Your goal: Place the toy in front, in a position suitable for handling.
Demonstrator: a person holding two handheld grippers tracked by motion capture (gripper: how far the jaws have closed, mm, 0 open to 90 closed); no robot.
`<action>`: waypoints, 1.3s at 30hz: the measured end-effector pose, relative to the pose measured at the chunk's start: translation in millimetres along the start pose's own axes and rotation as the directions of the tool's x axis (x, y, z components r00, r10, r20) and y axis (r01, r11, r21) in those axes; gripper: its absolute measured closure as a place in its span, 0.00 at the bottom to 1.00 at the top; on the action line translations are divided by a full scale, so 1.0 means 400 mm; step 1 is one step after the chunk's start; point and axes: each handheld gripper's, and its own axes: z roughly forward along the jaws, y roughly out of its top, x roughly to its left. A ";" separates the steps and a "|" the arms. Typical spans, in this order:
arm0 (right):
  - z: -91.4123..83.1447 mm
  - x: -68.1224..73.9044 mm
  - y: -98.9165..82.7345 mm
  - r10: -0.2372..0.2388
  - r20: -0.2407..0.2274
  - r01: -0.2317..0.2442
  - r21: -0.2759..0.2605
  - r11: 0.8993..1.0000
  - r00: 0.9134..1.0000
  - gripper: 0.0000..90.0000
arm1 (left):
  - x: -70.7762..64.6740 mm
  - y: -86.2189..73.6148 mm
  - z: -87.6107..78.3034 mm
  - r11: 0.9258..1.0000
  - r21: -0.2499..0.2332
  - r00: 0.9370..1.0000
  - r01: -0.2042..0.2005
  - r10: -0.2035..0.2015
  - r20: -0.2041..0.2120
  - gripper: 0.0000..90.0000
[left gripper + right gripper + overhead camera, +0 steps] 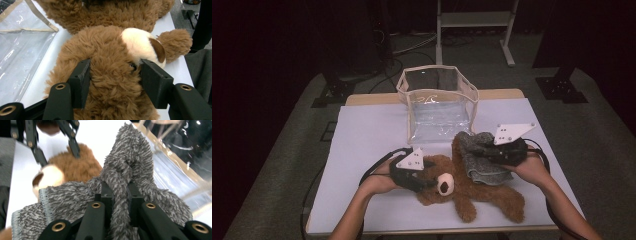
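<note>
The left hand-held gripper [428,181] is clamped on the head of a brown teddy bear [472,187], its two jaws pressing into the fur on either side just behind the pale snout [140,46]. The right hand-held gripper [479,148] has its jaws close together on a fold of a grey towel [479,157], which bunches up between them and drapes over the bear's upper body.

The step in hand looks like pulling the towel off the bear while the other gripper pins the toy down. The clear bag [437,102] stands open just beyond them on the white tabletop [367,135], so one of the two is probably meant to go into it. The next move calls for lifting the towel high enough that its hanging edge comes free of the fur, with the left grip firm so the bear does not drag along.

The bear lies on its back near the front edge of the tabletop. In the high view its long axis runs roughly left to right, tilted a little toward the near edge at the feet; the head points to the person's left and the legs to the right, snout facing up. The towel hangs from the right jaws with its stitched hem [46,205] lower down
</note>
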 end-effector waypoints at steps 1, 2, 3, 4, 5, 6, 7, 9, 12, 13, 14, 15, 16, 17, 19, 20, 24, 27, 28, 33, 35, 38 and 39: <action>0.010 0.000 0.006 0.002 -0.007 -0.002 0.003 1.000 1.000 0.88 | 0.000 -0.001 0.000 1.000 -0.001 1.000 -0.001 0.001 -0.001 0.47; 0.023 0.000 0.008 -0.001 -0.015 0.001 0.011 1.000 1.000 0.88 | 0.000 -0.001 0.000 1.000 -0.003 1.000 -0.001 0.001 -0.001 0.47; 0.036 0.001 0.008 0.000 -0.024 0.000 0.023 1.000 1.000 0.88 | 0.000 -0.001 0.000 1.000 -0.004 1.000 0.001 -0.001 0.000 0.47; 0.049 0.003 0.006 0.001 -0.032 0.000 0.040 0.999 1.000 0.88 | 0.000 -0.001 0.000 1.000 -0.004 1.000 -0.001 0.001 -0.001 0.47; 0.063 0.005 0.003 -0.010 -0.040 0.012 0.058 0.998 0.999 0.88 | 0.000 -0.002 0.000 1.000 -0.004 1.000 -0.001 0.001 0.000 0.47; 0.075 0.009 -0.002 -0.015 -0.045 0.018 0.089 0.996 0.999 0.88 | 0.000 -0.002 0.000 1.000 -0.003 1.000 -0.001 0.001 0.000 0.47; 0.084 0.011 -0.008 -0.024 -0.051 0.030 0.114 0.993 0.998 0.88 | 0.000 -0.002 0.000 1.000 -0.004 1.000 -0.001 0.001 0.000 0.47; 0.083 0.008 -0.011 -0.013 -0.055 0.020 0.117 0.993 0.998 0.88 | 0.000 -0.001 0.001 1.000 -0.003 1.000 -0.001 0.001 0.000 0.47; 0.065 0.003 0.011 -0.026 -0.034 0.028 0.083 0.996 0.999 0.88 | 0.001 0.000 0.000 1.000 0.002 1.000 -0.009 0.009 -0.001 0.46; 0.059 0.000 0.021 -0.023 -0.024 0.025 0.068 0.997 0.999 0.88 | 0.000 0.000 0.000 1.000 0.003 1.000 -0.010 0.010 -0.001 0.46; 0.055 -0.004 0.030 -0.016 -0.019 0.017 0.050 0.999 1.000 0.88 | -0.001 0.000 0.000 1.000 0.000 1.000 -0.006 0.006 0.001 0.46; 0.053 -0.007 0.037 -0.009 -0.017 0.010 0.035 0.999 1.000 0.88 | 0.000 0.000 0.000 1.000 0.002 1.000 -0.008 0.008 0.000 0.46; 0.054 -0.012 0.041 -0.001 -0.017 0.002 0.025 1.000 1.000 0.88 | 0.000 0.000 0.000 1.000 0.002 1.000 -0.010 0.010 0.000 0.46; 0.058 -0.016 0.040 0.008 -0.022 -0.007 0.021 1.000 1.000 0.88 | -0.001 0.000 0.000 1.000 0.001 1.000 -0.011 0.011 0.000 0.46; 0.072 -0.021 0.029 0.020 -0.030 -0.019 0.045 0.999 0.999 0.88 | 0.000 -0.001 0.000 1.000 0.003 1.000 -0.015 0.015 0.000 0.46; 0.078 -0.022 0.018 0.028 -0.041 -0.025 0.066 0.997 0.999 0.88 | 0.000 -0.001 0.000 1.000 0.002 1.000 -0.015 0.015 0.000 0.46; 0.086 -0.023 -0.020 0.059 -0.060 -0.053 0.107 0.993 0.996 0.88 | 0.001 -0.001 0.001 1.000 0.001 1.000 -0.011 0.011 0.002 0.46; 0.063 -0.023 -0.013 0.076 -0.047 -0.073 0.052 0.996 0.996 0.87 | 0.000 -0.001 0.001 1.000 0.001 1.000 -0.008 0.008 0.001 0.46; 0.058 -0.023 -0.012 0.074 -0.049 -0.072 0.051 0.996 0.996 0.87 | 0.000 -0.001 0.001 1.000 0.002 1.000 -0.011 0.011 0.001 0.46; 0.015 -0.032 -0.048 0.063 -0.042 -0.058 0.108 0.992 0.997 0.87 | -0.001 -0.001 0.001 1.000 -0.001 1.000 -0.009 0.009 -0.001 0.46; -0.017 -0.044 -0.072 0.089 -0.019 -0.087 0.110 0.990 0.996 0.87 | -0.002 -0.001 0.001 1.000 -0.001 1.000 -0.007 0.007 -0.001 0.46; -0.070 -0.069 -0.121 0.134 0.035 -0.137 0.136 0.981 0.990 0.87 | 0.000 0.002 0.001 1.000 0.007 1.000 -0.014 0.014 -0.002 0.46; -0.082 -0.073 -0.133 0.147 0.048 -0.152 0.136 0.979 0.988 0.87 | 0.000 0.003 0.002 1.000 0.008 1.000 -0.012 0.012 -0.002 0.46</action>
